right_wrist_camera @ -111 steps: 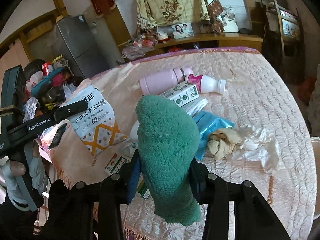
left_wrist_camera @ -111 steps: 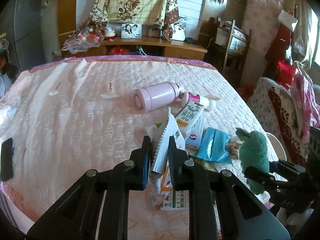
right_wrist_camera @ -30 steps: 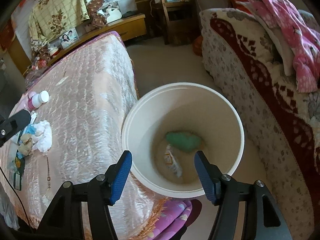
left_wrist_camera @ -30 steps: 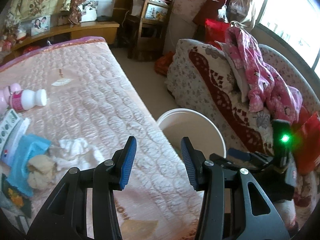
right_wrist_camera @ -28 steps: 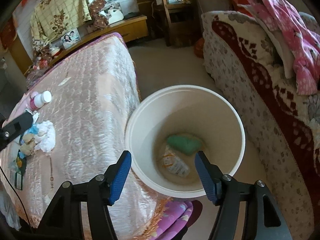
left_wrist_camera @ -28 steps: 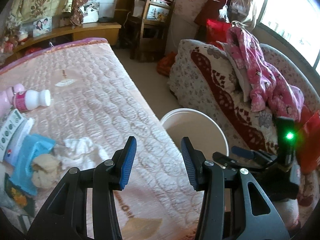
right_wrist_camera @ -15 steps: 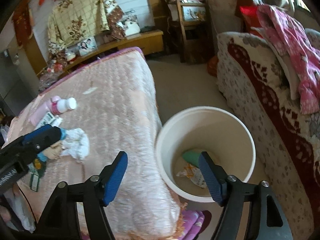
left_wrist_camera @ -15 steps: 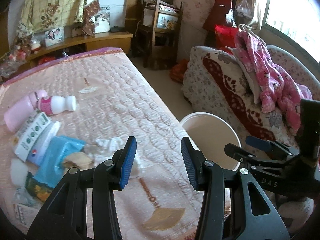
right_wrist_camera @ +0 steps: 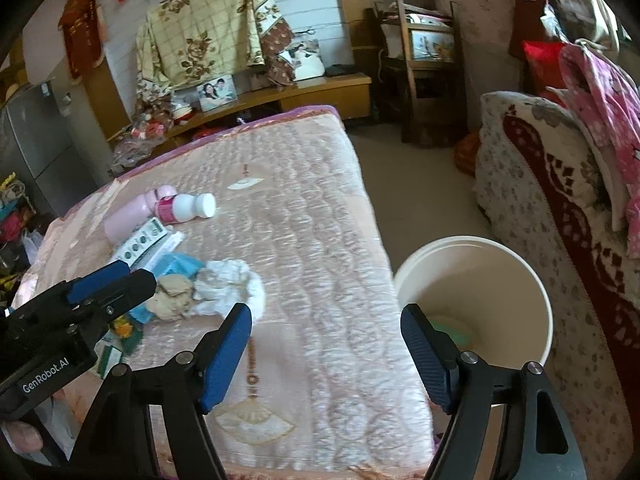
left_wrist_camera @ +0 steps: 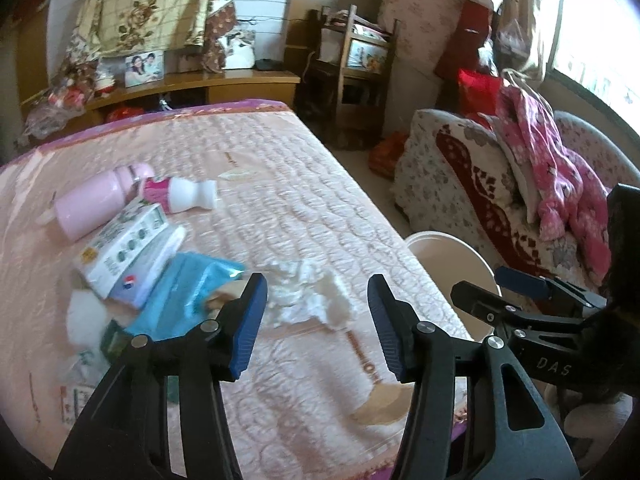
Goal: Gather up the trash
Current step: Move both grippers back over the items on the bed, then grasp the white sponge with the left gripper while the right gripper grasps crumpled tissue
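Both grippers are open and empty. My left gripper hovers over the bed's near right part, just in front of crumpled white tissue. My right gripper hangs over the bed's right edge beside the white bucket, which stands on the floor and holds a green item. On the pink bed lie a blue wrapper, a brown crumpled wad, a white carton, a pink-labelled white bottle and a pink flask. The tissue also shows in the right wrist view.
A patterned sofa with pink clothes stands right of the bucket. A wooden shelf with a photo frame runs behind the bed. A wooden chair stands at the back. Small packets lie at the bed's near left.
Both grippers have swung left from over the bucket back toward the bed. The trash pile has come closer to the middle of both views. Both stayed open.
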`<state>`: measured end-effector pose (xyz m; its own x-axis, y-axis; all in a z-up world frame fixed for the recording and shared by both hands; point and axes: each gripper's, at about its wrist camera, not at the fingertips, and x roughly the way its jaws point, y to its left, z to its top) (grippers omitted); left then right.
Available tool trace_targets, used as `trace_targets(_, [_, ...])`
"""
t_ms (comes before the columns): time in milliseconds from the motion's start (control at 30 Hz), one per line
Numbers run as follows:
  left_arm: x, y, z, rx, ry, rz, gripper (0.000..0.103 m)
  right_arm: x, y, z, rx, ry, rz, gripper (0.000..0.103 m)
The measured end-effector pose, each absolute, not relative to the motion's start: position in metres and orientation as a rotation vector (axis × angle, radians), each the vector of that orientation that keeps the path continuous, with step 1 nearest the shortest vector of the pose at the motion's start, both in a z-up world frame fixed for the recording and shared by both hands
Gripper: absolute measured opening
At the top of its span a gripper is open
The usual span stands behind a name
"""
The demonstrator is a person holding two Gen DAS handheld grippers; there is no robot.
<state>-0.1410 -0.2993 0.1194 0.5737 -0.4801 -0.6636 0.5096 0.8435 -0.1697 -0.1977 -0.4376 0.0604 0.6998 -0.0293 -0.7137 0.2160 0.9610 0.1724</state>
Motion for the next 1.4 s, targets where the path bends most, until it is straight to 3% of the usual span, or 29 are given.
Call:
trace_targets(567, [-0.142,-0.192,0.125,-0.013,0.772,-0.497,0.056,-0.181,-0.368,0.063,0.191,0.806,-0.016,0.080])
trace_targets(933, [-0.140,-0.102,0.097,-0.049,0.849,-0.405,0.058,-0.165,-0.351,0.038,0.183,0.869,0.017,0.081])
trace_targets(1400, [-0.107,-0.087,0.071,-0.064,0.899,-0.378,0.058,-0.126,-0.356,0.011,0.171,0.931,-0.003,0.081])
